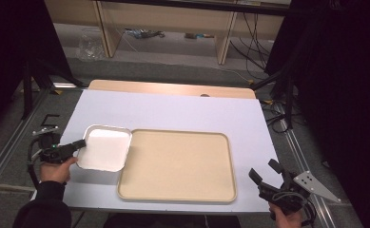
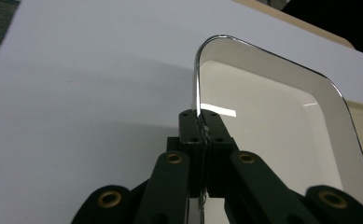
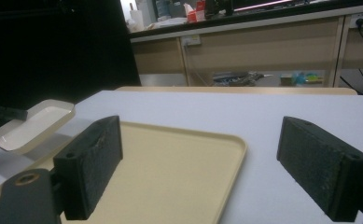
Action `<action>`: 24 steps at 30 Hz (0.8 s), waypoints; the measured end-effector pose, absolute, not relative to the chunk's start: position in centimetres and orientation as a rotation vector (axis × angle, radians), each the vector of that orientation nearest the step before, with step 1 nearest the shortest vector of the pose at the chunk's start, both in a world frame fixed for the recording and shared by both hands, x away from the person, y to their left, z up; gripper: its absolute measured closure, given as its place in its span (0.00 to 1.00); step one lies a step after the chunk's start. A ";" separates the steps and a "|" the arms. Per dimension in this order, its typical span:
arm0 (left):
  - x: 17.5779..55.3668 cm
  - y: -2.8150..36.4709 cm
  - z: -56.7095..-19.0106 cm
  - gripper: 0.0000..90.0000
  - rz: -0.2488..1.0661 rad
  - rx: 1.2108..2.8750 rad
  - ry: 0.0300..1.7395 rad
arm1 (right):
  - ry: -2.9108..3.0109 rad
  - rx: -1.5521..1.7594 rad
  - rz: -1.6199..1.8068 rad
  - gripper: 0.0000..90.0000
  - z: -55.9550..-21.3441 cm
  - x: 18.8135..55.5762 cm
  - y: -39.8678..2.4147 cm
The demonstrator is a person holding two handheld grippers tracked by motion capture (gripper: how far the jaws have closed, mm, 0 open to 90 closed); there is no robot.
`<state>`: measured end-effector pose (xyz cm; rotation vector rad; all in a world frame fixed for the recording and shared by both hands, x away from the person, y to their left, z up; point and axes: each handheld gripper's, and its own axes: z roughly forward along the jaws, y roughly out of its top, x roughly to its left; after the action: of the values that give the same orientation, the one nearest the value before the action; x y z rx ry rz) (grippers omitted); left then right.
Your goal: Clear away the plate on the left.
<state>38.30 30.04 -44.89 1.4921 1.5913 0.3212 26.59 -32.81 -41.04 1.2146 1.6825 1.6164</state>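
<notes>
A white square dish [image 1: 104,147] hangs tilted above the table at the left, its right edge over the left rim of a beige tray [image 1: 223,137]. My left gripper [image 1: 81,143] is shut on the dish's left rim; in the left gripper view its pads [image 2: 201,122] pinch the thin rim of the dish [image 2: 272,116]. Off the table's front right corner my right gripper [image 1: 262,172] stands open with nothing between its pads [image 3: 93,165]. From the right gripper view the dish [image 3: 32,125] floats at the left, above the tray [image 3: 170,168].
The white table top [image 1: 173,111] lies bare behind the tray. A wooden edge [image 1: 173,89] runs along the far side. Shelving, cables and a plastic bag [image 1: 90,45] sit on the floor beyond. Black stands flank both sides of the table.
</notes>
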 end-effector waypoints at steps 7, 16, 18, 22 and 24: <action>38.5 27.2 -44.5 0.98 0.301 1.553 1.523 | 1.682 1.189 1.601 0.17 -41.1 26.6 -32.9; 38.8 24.4 -44.6 0.98 0.243 1.615 1.464 | 1.672 1.204 1.635 0.17 -41.1 26.7 -32.7; 38.9 23.7 -44.7 0.98 0.242 1.630 1.448 | 1.684 1.209 1.618 0.17 -41.1 26.6 -32.7; 39.0 22.4 -44.9 0.98 0.228 1.680 1.412 | 1.700 1.222 1.598 0.17 -41.0 26.5 -32.8; 39.1 21.7 -45.1 0.98 0.223 1.699 1.404 | 1.701 1.226 1.594 0.17 -41.0 26.5 -32.8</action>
<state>39.14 21.73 -45.08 1.6992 1.4038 0.2231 26.49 -32.79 -40.99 1.2264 1.7008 1.5940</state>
